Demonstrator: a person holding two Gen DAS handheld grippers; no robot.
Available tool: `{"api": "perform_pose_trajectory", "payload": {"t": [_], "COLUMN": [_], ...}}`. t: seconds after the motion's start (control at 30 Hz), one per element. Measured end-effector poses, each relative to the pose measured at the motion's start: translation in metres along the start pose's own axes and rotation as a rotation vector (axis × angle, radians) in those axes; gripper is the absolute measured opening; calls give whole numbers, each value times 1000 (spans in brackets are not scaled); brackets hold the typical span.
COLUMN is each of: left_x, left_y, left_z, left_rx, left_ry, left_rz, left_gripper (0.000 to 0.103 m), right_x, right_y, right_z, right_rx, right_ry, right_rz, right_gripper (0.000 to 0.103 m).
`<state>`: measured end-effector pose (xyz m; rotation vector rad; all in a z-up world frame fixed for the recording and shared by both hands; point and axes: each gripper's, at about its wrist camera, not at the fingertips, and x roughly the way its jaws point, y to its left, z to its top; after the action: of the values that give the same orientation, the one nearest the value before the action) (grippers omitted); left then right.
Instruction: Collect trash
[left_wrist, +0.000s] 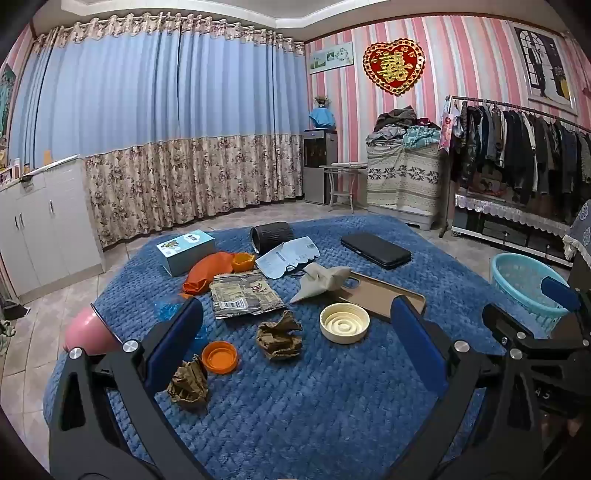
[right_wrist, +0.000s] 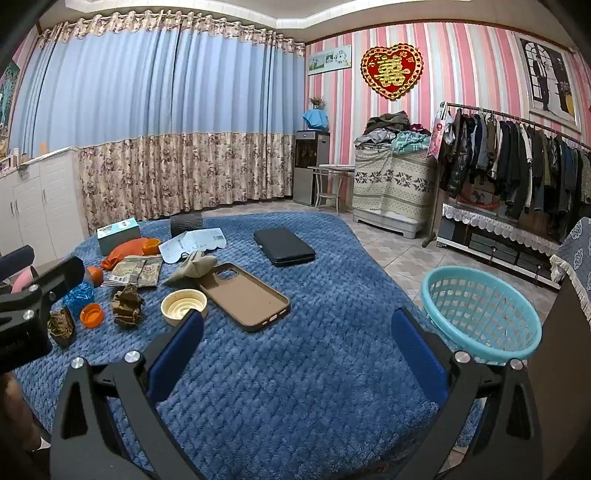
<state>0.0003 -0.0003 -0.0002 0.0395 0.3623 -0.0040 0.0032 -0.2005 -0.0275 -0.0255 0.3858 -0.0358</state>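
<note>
Trash lies on a blue quilted cover (left_wrist: 295, 406): two crumpled brown paper wads (left_wrist: 279, 338) (left_wrist: 188, 384), an orange cap (left_wrist: 219, 356), a cream lid (left_wrist: 344, 322), a flattened foil wrapper (left_wrist: 243, 293), an orange bag (left_wrist: 208, 271) and a beige crumpled cloth (left_wrist: 321, 280). My left gripper (left_wrist: 295, 339) is open and empty, above the near wads. My right gripper (right_wrist: 297, 343) is open and empty over bare cover. A teal basket (right_wrist: 480, 314) stands at the right edge, beside the right gripper. The lid (right_wrist: 183, 305) and a wad (right_wrist: 127, 304) also show in the right wrist view.
A brown phone case (right_wrist: 245, 295), a black wallet-like case (right_wrist: 284, 245), a boxed item (left_wrist: 184, 251), a black cylinder (left_wrist: 271, 236) and a white paper mask pack (left_wrist: 286, 254) lie further back. A pink object (left_wrist: 88, 332) sits at the left edge. Tiled floor, cabinet and clothes rack surround.
</note>
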Motion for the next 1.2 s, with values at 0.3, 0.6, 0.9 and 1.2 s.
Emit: {"api": "perform_pose_trajectory", "payload": {"t": [0.3, 0.6, 0.9, 1.2], "left_x": [0, 0, -1, 0], "left_y": [0, 0, 0, 0], "left_z": [0, 0, 0, 0], "left_rx": [3, 3, 4, 1], "left_ry": [-8, -6, -6, -7], "left_rz": [1, 1, 2, 1], "left_gripper": [98, 98, 98, 98], "right_x": [0, 0, 1, 1], "right_y": [-1, -1, -2, -2], "right_z": [0, 0, 0, -1], "right_rx": [6, 7, 7, 8], "right_ry": [-1, -1, -1, 0], "right_rz": [3, 3, 3, 4], "right_gripper": [99, 99, 99, 99]}}
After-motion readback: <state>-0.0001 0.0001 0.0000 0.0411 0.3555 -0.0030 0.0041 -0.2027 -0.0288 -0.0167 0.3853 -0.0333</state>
